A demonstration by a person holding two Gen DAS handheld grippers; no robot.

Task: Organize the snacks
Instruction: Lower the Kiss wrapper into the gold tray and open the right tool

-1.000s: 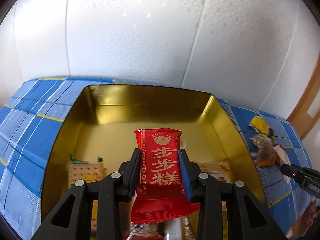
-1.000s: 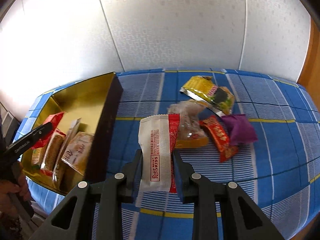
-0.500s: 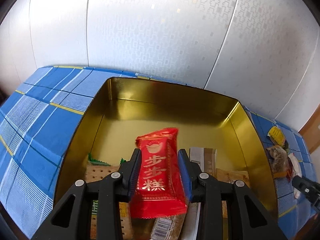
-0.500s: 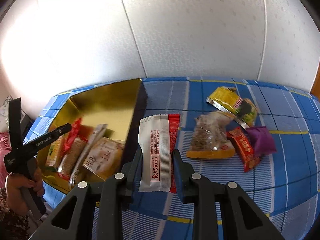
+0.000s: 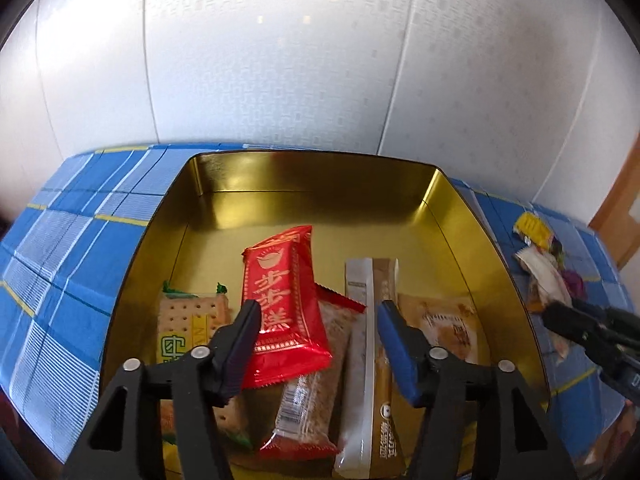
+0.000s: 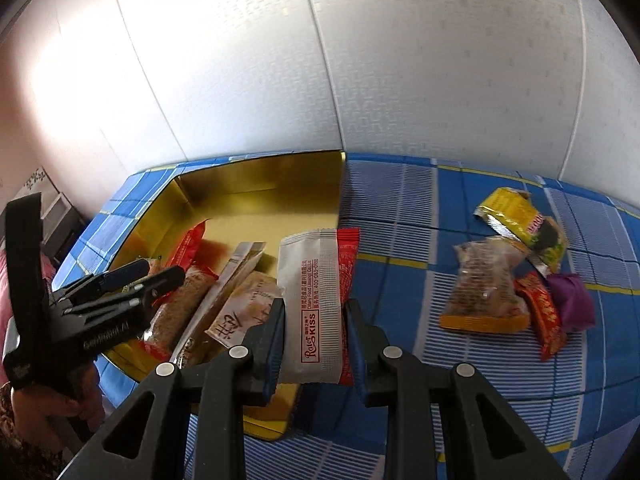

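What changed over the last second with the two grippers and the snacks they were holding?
The left gripper is opening and has let the red packet drop onto the snacks in the gold tin. The right gripper carried the white packet toward the tin, still clamped. Loose snacks stayed put.

a gold tin (image 5: 472, 216), open and shiny inside, sits on the blue checked cloth. in its near half lie several snacks: a red packet with gold characters (image 5: 280, 304), tilted and resting on a long sesame bar in a clear wrapper with red ends (image 5: 308, 392); a cracker pack with green trim (image 5: 188, 324) to the left; a white and tan stick packet (image 5: 370, 360) to the right; a beige packet (image 5: 452, 332) beyond it. a white packet with a red edge (image 6: 316, 304), upright, hangs over the tin's right wall. well apart on the cloth lie a yellow packet (image 6: 520, 220), a clear nut bag (image 6: 484, 288), a small red packet (image 6: 544, 316) and a purple one (image 6: 572, 300), close together.
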